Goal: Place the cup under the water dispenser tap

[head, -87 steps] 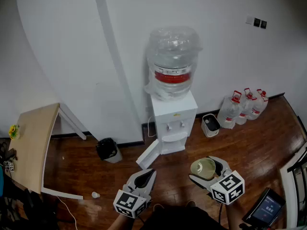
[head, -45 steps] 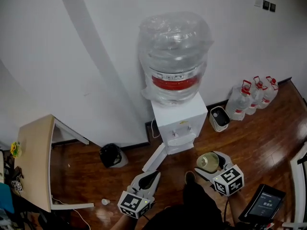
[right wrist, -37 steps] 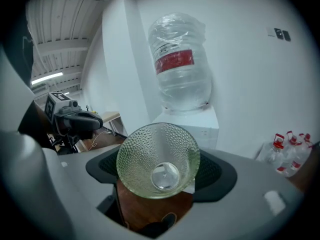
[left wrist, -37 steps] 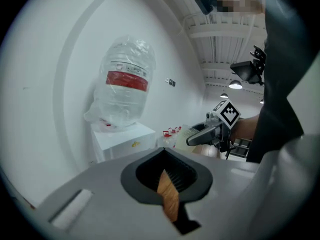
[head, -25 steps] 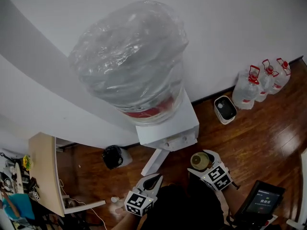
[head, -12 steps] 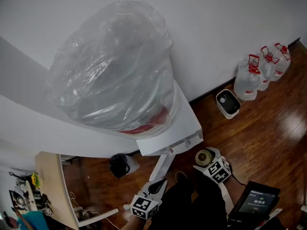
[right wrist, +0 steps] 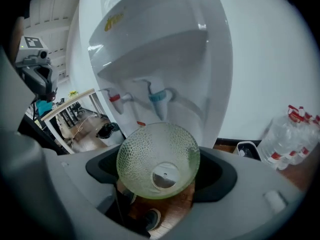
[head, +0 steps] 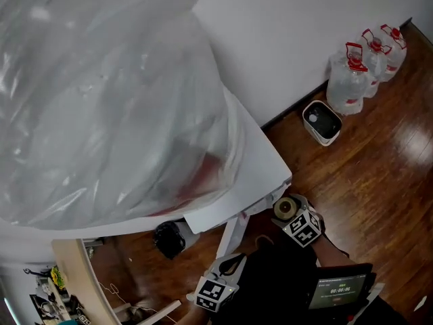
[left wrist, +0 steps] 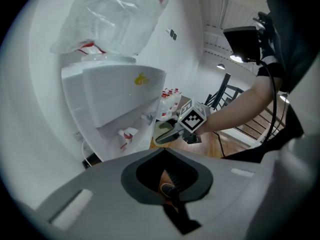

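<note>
Head view: right claw (head: 287,205) grips green dimpled glass cup (head: 285,210) beside water dispenser (head: 260,171), left claw (head: 235,261) low; left gripper view: that claw closed, empty; right gripper view: cup short of blue tap (right wrist: 159,98), so approach step, next likely centring it beneath.

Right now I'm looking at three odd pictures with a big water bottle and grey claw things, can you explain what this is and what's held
No robot here: a person carries a gripper in each hand. One picture looks steeply down from a head camera; the other two come from cameras riding on the grippers. The right gripper has its fingers closed around a bumpy greenish glass cup, held in front of the water dispenser, near its red tap and blue tap. The left gripper is shut and empty. The plastic-wrapped bottle sits atop the dispenser. On the wooden floor stand spare water jugs and a small white container.
</note>
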The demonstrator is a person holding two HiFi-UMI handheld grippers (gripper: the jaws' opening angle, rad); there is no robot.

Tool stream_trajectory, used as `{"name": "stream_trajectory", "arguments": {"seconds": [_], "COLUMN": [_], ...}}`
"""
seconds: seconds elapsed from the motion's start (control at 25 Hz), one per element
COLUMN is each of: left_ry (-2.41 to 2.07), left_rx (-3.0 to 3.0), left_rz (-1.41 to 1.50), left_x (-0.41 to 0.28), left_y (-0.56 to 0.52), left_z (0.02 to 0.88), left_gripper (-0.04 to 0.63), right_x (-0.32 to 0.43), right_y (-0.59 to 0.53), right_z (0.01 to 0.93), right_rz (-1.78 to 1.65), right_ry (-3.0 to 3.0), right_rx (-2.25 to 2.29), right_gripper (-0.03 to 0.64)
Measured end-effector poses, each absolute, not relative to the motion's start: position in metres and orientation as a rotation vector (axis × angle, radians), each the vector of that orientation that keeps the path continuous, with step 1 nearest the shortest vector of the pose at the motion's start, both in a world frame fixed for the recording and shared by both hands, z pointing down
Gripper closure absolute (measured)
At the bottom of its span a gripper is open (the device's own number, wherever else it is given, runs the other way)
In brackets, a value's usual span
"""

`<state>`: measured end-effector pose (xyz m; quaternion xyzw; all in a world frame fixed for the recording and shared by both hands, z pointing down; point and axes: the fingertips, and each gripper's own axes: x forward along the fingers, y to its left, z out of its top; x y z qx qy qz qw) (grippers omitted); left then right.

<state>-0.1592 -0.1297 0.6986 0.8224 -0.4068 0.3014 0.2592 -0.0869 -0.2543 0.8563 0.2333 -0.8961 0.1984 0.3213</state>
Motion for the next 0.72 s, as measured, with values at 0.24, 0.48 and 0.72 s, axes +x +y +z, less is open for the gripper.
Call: {"name": "stream_trajectory", "arguments": {"seconds": [0.24, 0.48, 0.72], "left_ry": [-1.020, -1.041, -1.159], "left_rx": [2.205, 2.225, 2.146], "left_rz": [0.894, 0.870, 0.842], "left_x": [-0.169, -0.191, -0.207], "left_y": [-0.106, -0.094, -0.088], "left_z": [0.742, 0.734, 0.732], "left_gripper": [0.580, 0.580, 0.580], "right_x": [-0.104, -0.122, -0.135], "right_y": [-0.261, -0.283, -0.284], "right_z": [0.911, 0.937, 0.941], "right_rz": [0.508, 0.505, 0.466], "right_ry": [-2.346, -2.366, -2.408], "right_rx": [0.630, 0.671, 0.712], "right_gripper": [0.209, 0.210, 0.212]}}
